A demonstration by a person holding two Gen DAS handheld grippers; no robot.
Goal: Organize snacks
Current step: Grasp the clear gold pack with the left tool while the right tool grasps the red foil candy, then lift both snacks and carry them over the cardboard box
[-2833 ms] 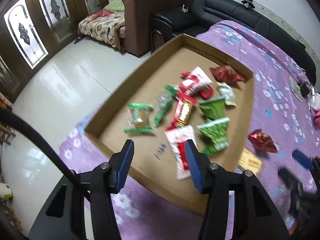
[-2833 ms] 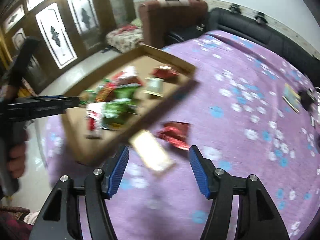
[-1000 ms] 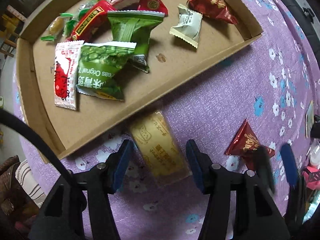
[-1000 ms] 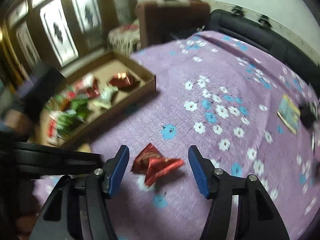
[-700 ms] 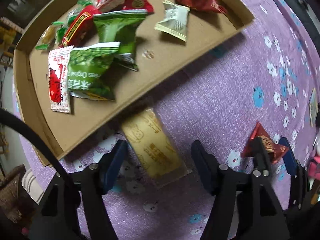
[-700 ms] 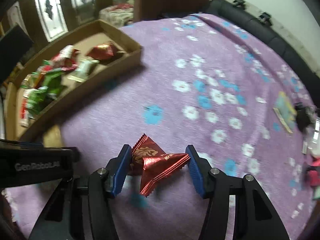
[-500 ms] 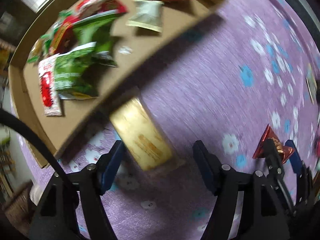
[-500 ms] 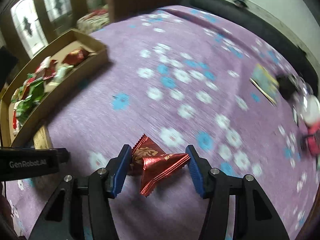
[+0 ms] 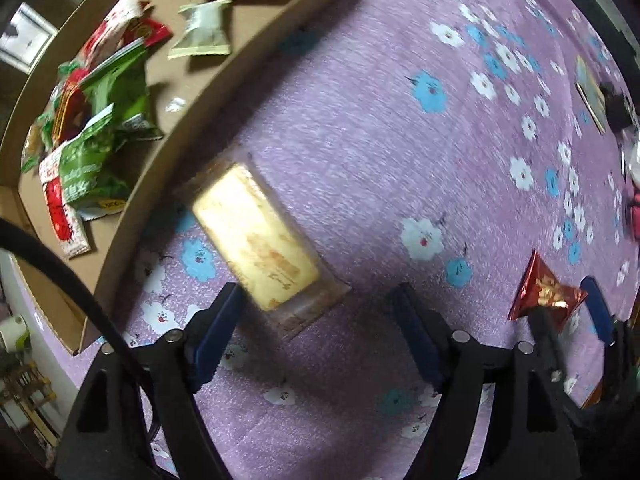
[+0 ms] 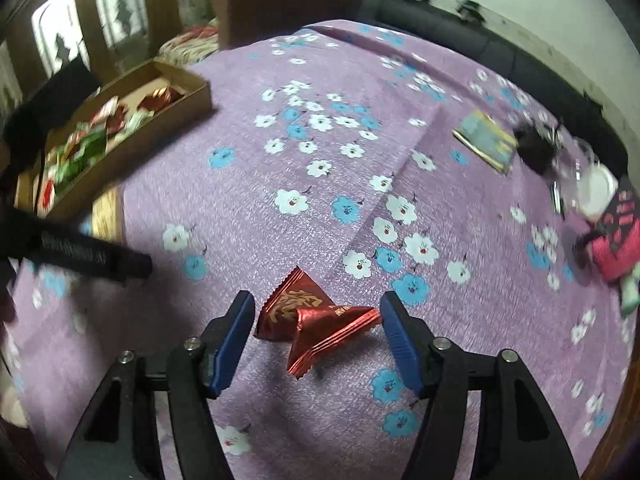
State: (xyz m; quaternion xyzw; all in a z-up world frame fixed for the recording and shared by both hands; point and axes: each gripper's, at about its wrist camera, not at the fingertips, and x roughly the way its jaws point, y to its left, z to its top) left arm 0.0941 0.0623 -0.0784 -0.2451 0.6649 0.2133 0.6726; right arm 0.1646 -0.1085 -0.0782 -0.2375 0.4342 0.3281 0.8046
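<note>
A cardboard tray (image 9: 256, 68) on the purple flowered cloth holds several snack packs, green, red and pale. A yellow snack bar in clear wrap (image 9: 256, 236) lies on the cloth just outside the tray. My left gripper (image 9: 316, 332) is open, its left finger beside the bar's near end. A red foil triangular snack (image 10: 312, 320) lies between the fingers of my right gripper (image 10: 316, 340), which is open around it; the snack also shows in the left wrist view (image 9: 544, 296). The tray shows in the right wrist view (image 10: 188, 100).
On the cloth at the far right lie a small booklet (image 10: 486, 142), a black object (image 10: 536, 148), a clear cup (image 10: 592, 188) and a pink item (image 10: 616, 240). A black sofa (image 10: 460, 28) and a brown armchair (image 10: 288, 0) stand behind.
My left gripper has swung right and away from the tray, staying over the yellow bar. My right gripper has come down around the red foil snack and stays open around it.
</note>
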